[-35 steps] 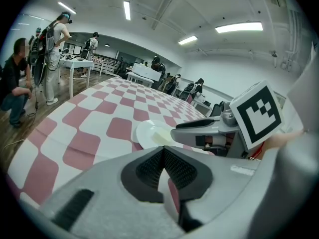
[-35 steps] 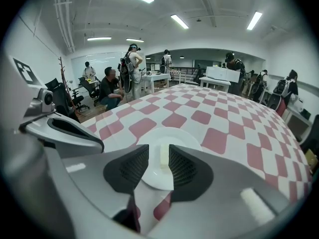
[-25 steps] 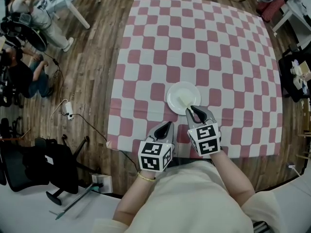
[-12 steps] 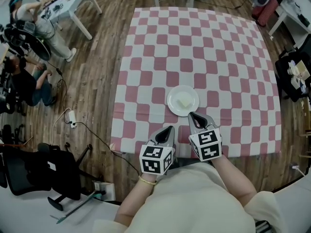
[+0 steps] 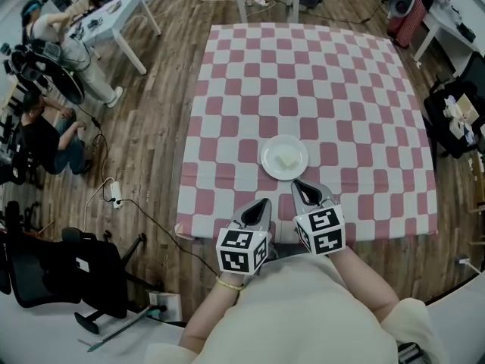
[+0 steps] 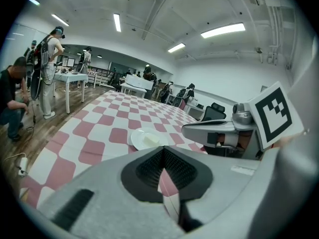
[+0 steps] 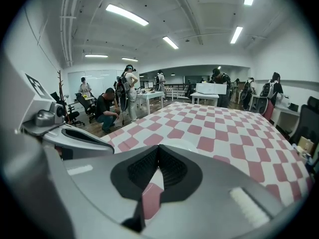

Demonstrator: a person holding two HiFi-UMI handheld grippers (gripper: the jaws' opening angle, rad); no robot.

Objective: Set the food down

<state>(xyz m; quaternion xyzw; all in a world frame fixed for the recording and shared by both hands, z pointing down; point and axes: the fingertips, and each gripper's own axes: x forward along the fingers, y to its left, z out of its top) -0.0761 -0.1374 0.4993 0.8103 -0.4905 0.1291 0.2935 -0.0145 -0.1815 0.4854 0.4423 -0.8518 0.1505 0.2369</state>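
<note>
On the red-and-white checked counter (image 5: pixel 356 112), a pale piece of food (image 5: pixel 286 160) lies on a white plate (image 5: pixel 270 149). Just beside the plate's near rim, the left tool (image 5: pixel 264 202) and right tool (image 5: pixel 298 183) hover side by side, both with jaws pressed together, holding nothing.

On my head view, a square table (image 5: pixel 318 67) fills the middle of the frame. It is covered edge to edge by a red-and-white checked cloth (image 5: pixel 364 127) that lies flat and smooth. A single round white plate (image 5: pixel 268 150) sits directly on the cloth, just below the frame's centre, towards the table's lower edge.
</note>
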